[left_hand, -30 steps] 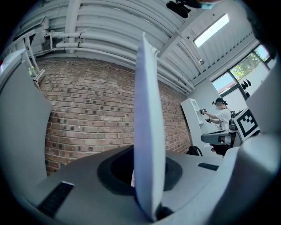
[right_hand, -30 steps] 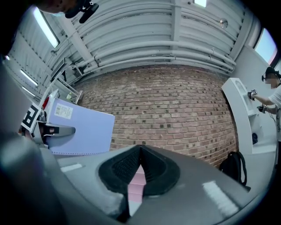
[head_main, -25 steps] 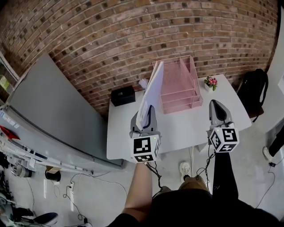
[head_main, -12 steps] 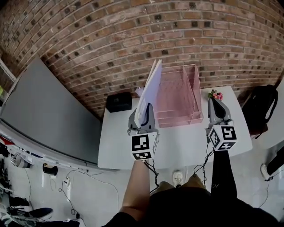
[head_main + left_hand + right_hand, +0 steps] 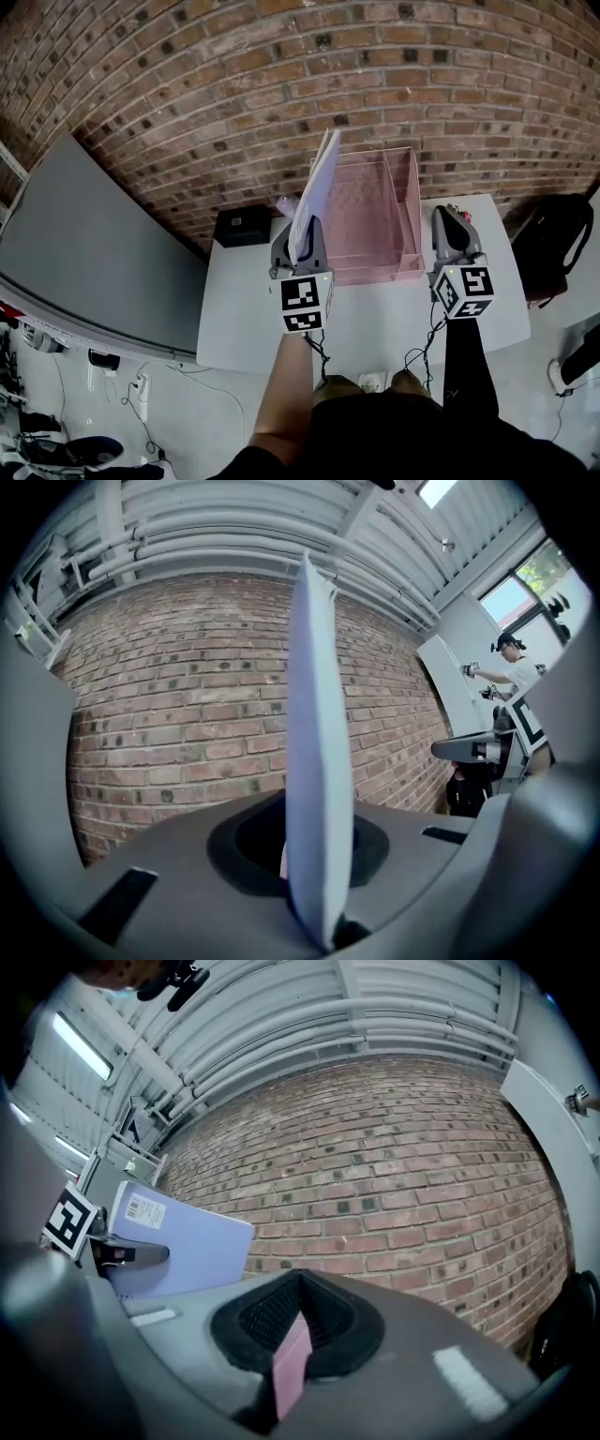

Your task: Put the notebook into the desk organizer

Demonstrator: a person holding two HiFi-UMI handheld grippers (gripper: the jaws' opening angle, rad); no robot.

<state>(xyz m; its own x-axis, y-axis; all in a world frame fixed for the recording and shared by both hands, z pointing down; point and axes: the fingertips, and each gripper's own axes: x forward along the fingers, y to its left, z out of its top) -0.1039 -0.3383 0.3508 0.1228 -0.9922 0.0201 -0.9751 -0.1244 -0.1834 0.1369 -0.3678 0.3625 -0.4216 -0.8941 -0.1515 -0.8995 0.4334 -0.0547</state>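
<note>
Notebook [image 5: 314, 192] stands upright at centre frame, its bottom edge pinched in the left gripper [image 5: 305, 241] jaws, just left of the pink organizer [image 5: 375, 211] on the table [image 5: 375, 319]; it looks light, thin and probably floppy, so grip low; right gripper [image 5: 446, 223] jaws narrow, empty.

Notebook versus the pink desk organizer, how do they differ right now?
The notebook is opaque pale lilac; the desk organizer is translucent pink. The notebook is held on edge in the left gripper, off the table; the desk organizer stands on it. Both are close to the brick wall.
</note>
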